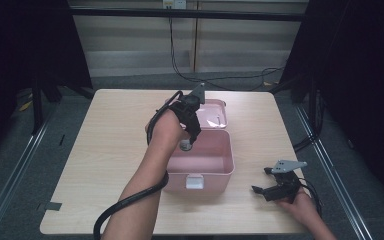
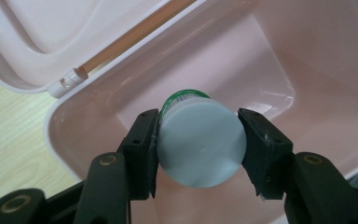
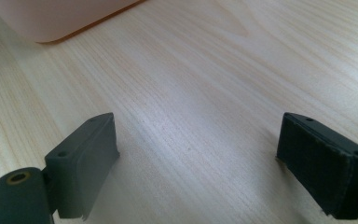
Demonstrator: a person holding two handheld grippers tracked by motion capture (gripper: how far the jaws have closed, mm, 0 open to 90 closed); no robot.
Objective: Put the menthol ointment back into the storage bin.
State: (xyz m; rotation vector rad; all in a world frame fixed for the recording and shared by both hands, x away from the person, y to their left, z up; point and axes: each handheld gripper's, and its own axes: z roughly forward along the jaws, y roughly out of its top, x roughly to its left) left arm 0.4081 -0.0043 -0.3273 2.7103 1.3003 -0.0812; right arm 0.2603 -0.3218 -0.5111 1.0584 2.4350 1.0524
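Note:
A pink plastic box (image 1: 202, 172) stands on the table with its lid (image 1: 215, 111) folded back behind it. My left gripper (image 1: 187, 142) points down over the box's open top and is shut on a small round container (image 2: 199, 137) with a pale grey-blue cap and a green-edged label. In the left gripper view the container hangs above the box's bare pink floor (image 2: 279, 70). My right gripper (image 1: 261, 187) rests low over the table to the right of the box, its pads (image 3: 86, 161) wide apart with only wood between them.
The light wooden table (image 1: 110, 150) has bare room to the left of the box and behind it. A corner of the pink box (image 3: 51, 21) is close ahead of the right gripper. Dark frames and cables surround the table.

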